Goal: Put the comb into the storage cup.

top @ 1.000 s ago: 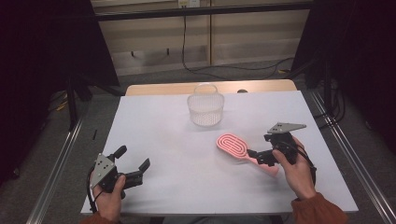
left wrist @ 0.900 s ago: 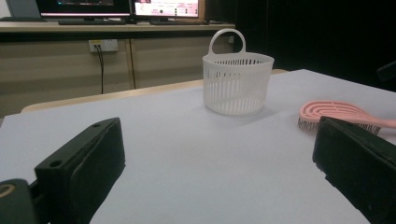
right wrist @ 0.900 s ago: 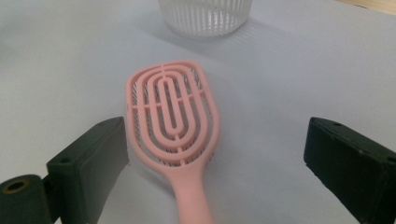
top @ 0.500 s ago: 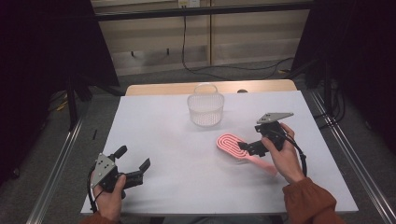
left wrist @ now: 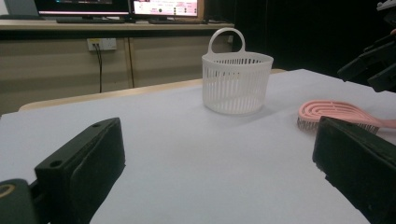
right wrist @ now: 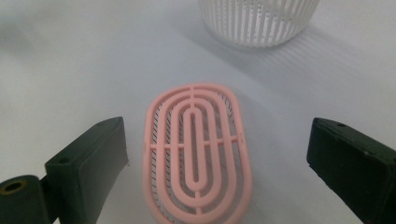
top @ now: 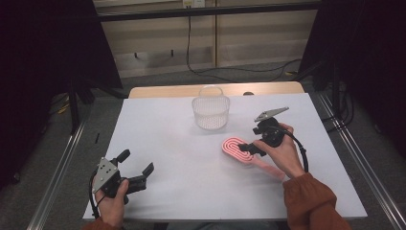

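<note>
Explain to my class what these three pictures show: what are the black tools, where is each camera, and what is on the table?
A person sits at a white table and holds a hand tool in each hand. Each tool is a gripper with two black jaws that open and shut.

The wide picture comes from a fixed camera overhead. It shows the left gripper near the table's near left corner and the right gripper over to the right.

The other two pictures come from small cameras riding on the grippers, looking out between their jaws.

On the table stand a white slatted basket with a handle and a pink hairbrush, bristles down. Both grippers are open and hold nothing. The right one's jaws sit either side of the brush head.
</note>
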`<state>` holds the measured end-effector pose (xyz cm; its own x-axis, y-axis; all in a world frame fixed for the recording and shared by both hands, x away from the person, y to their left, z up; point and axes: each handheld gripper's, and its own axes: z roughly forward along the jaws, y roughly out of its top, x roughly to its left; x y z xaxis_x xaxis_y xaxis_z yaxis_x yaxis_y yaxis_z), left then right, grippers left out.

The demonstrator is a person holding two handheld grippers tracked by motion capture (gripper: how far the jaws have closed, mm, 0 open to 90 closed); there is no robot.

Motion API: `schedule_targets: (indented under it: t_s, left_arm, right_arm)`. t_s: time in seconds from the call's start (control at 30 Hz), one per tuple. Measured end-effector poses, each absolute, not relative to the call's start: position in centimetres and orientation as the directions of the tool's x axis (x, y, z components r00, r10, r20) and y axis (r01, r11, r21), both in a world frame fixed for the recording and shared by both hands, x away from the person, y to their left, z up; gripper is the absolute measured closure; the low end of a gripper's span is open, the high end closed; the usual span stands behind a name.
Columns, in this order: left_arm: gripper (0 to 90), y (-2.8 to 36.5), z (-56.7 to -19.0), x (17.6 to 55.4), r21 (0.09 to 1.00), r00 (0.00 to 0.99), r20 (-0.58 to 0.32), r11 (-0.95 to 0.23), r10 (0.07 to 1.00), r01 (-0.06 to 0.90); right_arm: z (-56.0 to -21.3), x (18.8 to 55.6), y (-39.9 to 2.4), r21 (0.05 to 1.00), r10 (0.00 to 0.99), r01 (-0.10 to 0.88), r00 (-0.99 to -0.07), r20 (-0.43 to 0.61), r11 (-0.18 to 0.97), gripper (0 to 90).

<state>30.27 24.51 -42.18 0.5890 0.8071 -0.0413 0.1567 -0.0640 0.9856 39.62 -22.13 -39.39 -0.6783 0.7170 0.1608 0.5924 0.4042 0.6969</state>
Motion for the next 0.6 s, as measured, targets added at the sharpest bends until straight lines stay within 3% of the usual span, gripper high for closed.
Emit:
schedule_targets:
  t_s: [0.6]
  left_arm:
    - [2.3,24.5,-42.2,30.3,0.984,0.589,-0.032,-0.077,0.807,0.159]
  right_arm:
    - [-40.4,40.2,-20.4,0.558,0.665,0.626,-0.728,0.167,0.545,6.4]
